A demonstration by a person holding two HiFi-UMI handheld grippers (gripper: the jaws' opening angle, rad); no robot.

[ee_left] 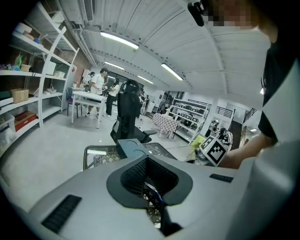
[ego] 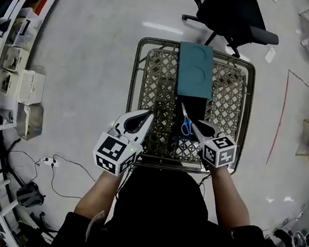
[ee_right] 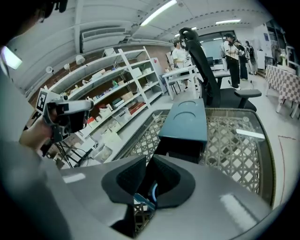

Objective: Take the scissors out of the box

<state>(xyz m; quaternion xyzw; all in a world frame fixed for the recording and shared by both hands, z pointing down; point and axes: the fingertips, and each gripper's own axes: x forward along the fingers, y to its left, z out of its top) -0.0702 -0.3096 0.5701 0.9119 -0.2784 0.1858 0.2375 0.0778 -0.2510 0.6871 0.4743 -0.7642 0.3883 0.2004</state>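
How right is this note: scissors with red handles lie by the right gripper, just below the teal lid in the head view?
Wrong in one respect: the scissors have blue handles, not red, as the head view shows. They do lie by the right gripper, whose jaws are opening with the blue handle showing in their gap, just below the teal lid.

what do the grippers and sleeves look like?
The left gripper and right gripper: pale grey shells, black ribbed pads, each with a white cube of black square markers. Dark sleeves. Right jaws are opening; scissors show through the gap, ungripped.
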